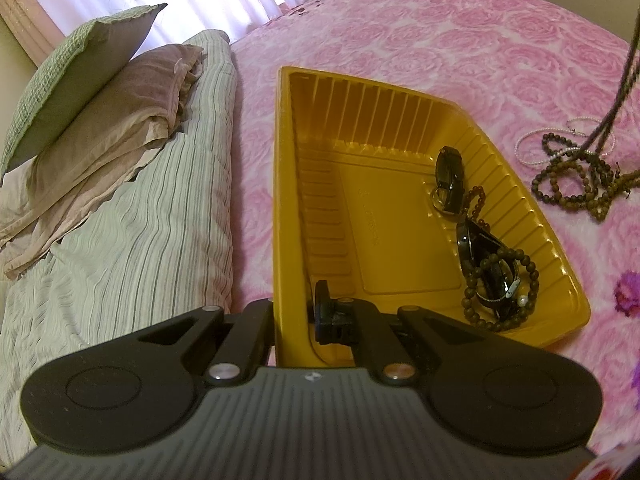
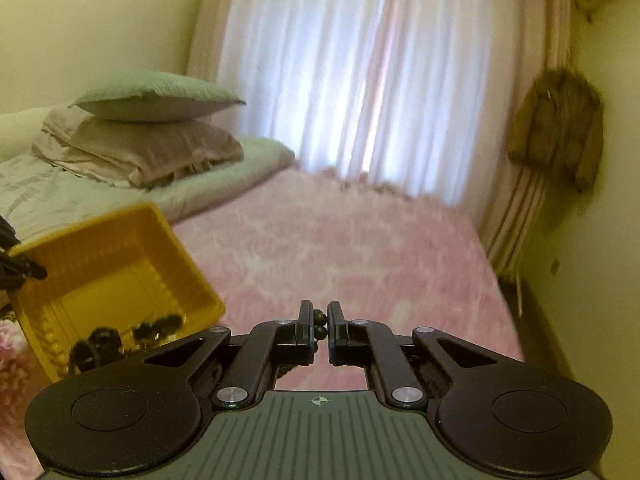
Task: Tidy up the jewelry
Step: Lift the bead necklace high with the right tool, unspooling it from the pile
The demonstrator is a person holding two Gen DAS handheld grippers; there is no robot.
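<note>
A: What is the room like?
B: A bed under a pink rose-patterned blanket (image 1: 460, 40), white curtains (image 2: 360, 80) behind it, stacked pillows (image 1: 92, 92) on a striped quilt (image 1: 132, 240).
A: And the yellow tray (image 1: 400, 128)?
B: It sits on the blanket; the left gripper (image 1: 294, 320) is clamped on its near wall. Watches and a bead bracelet (image 1: 500, 280) lie inside.
A: The right gripper (image 2: 320, 324)?
B: Pinched on dark beads (image 2: 320, 330), above the blanket. More bead strands (image 1: 576, 176) lie beside the tray.
</note>
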